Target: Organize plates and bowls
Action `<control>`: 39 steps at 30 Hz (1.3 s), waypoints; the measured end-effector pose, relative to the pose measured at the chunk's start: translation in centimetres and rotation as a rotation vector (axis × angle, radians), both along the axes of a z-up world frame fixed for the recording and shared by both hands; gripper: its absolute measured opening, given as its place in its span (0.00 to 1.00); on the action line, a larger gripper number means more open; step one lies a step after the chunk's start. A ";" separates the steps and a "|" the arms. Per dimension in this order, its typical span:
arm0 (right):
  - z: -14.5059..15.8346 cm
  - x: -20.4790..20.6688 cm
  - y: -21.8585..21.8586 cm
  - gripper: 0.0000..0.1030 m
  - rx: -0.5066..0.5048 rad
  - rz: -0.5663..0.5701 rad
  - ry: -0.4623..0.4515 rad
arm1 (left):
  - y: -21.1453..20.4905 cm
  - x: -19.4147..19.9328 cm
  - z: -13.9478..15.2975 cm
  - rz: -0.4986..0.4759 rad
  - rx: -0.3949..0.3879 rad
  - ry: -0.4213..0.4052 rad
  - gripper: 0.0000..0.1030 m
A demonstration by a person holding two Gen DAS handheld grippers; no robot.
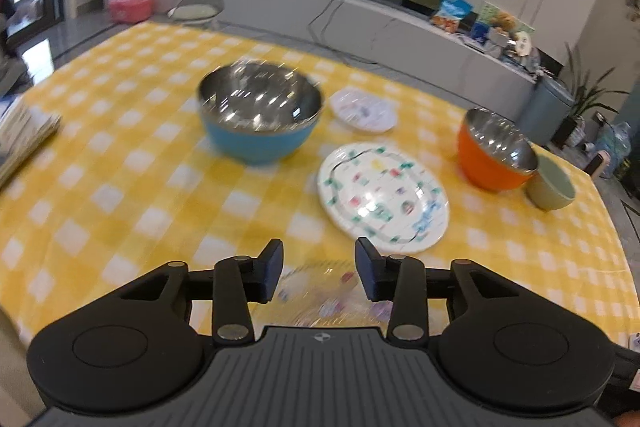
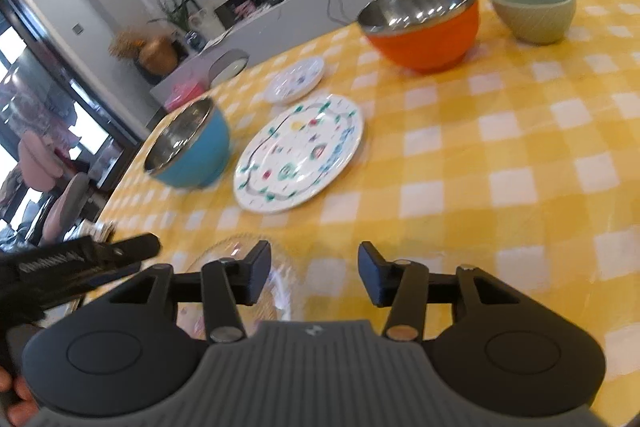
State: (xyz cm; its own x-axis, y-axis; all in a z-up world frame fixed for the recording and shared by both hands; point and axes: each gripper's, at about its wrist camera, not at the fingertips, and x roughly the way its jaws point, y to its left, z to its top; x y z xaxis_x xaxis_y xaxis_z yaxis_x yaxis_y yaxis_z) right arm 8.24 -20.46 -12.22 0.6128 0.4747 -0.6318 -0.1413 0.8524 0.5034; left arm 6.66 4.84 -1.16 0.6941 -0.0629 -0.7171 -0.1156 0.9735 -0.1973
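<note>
Left tool (image 1: 319, 269) and right tool (image 2: 314, 273) both hang wide and empty over a glass dish (image 2: 240, 251) at the table's (image 2: 500, 147) near edge. Beyond lie a big plate (image 1: 382, 199), a small plate (image 1: 363, 110), and blue (image 1: 260, 117), orange (image 1: 494, 157) and green (image 1: 551, 187) bowls.

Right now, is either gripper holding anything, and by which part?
Nothing is held. The left gripper and right gripper both stand open, over a clear glass dish near the table's edge.
</note>
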 end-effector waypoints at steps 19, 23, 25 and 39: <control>-1.0 5.1 -3.0 0.62 0.020 -0.158 -0.066 | -0.1 7.5 -1.9 -0.109 0.017 -0.037 0.58; -1.9 6.4 -3.1 0.61 0.063 -0.181 -0.037 | 0.8 8.2 -3.4 -0.093 -0.028 -0.014 0.58; -2.3 6.8 -2.8 0.59 0.077 -0.179 -0.026 | 1.2 8.5 -4.0 -0.083 -0.047 -0.003 0.58; -3.8 9.7 -0.6 0.30 0.123 -0.135 -0.014 | 2.9 9.6 -6.6 -0.023 -0.107 -0.050 0.49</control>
State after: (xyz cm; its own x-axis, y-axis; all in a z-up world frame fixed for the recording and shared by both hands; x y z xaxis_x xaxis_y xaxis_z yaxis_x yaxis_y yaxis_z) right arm 17.94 -21.03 -16.06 0.6844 0.4607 -0.5652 -0.0372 0.7962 0.6040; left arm 16.30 7.77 -7.72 0.7261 -0.1537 -0.6702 -0.0810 0.9488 -0.3054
